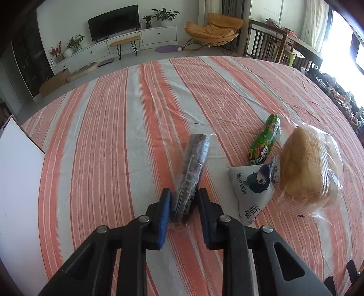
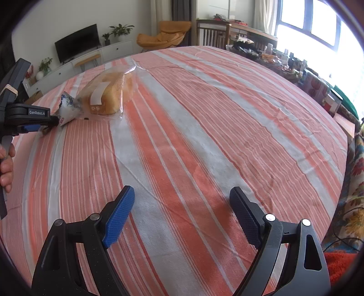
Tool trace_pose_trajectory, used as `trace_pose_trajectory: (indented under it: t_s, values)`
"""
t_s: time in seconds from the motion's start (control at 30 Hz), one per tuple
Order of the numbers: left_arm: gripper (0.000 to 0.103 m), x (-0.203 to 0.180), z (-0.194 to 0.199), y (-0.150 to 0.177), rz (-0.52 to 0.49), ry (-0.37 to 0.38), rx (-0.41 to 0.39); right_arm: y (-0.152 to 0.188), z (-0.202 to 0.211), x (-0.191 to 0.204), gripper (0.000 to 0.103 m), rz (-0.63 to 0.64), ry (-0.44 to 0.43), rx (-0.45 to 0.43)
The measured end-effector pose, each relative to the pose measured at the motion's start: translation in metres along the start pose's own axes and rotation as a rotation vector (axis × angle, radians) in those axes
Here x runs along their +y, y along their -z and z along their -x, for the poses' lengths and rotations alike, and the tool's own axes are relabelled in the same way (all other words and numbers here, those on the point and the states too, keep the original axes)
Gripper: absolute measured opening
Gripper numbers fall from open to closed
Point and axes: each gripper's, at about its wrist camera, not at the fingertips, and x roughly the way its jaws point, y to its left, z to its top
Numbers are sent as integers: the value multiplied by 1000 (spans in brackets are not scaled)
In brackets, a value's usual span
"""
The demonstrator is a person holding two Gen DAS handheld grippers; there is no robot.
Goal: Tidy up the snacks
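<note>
My left gripper [image 1: 183,193] is shut on a dark snack in a clear wrapper [image 1: 193,168], gripping its near end just above the striped tablecloth [image 1: 113,136]. To its right lie a white triangular blueberry packet [image 1: 252,184], a green snack tube [image 1: 265,139] and a bagged bread loaf [image 1: 307,166]. My right gripper [image 2: 182,205] is open and empty over bare cloth. In the right wrist view the bread loaf [image 2: 107,93] and white packet [image 2: 68,109] lie at the far left, next to the left gripper [image 2: 45,123].
A white board [image 1: 16,173] stands at the table's left edge. Cluttered bottles and boxes [image 2: 318,91] line the table's right side. A TV [image 1: 113,21], an orange chair [image 1: 213,28] and wooden chairs [image 1: 264,41] stand beyond the table.
</note>
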Motion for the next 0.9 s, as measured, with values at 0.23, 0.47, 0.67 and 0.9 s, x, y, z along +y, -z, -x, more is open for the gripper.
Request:
trace_pose_trajectory:
  t_s: [0.23,0.47,0.67,0.9]
  values:
    - [18,19,50,78,155,20,3,0,0,0,89,1,-1,0]
    - [36,20,99,161,158,25,-8,0,0,0,89,1,0,-1]
    - [90,21,83,159,103,-39,-43,0,0,2,89,2,-3,0]
    - [103,23,76,154,86,-61,-79,1,2,4,89,8,-8,1]
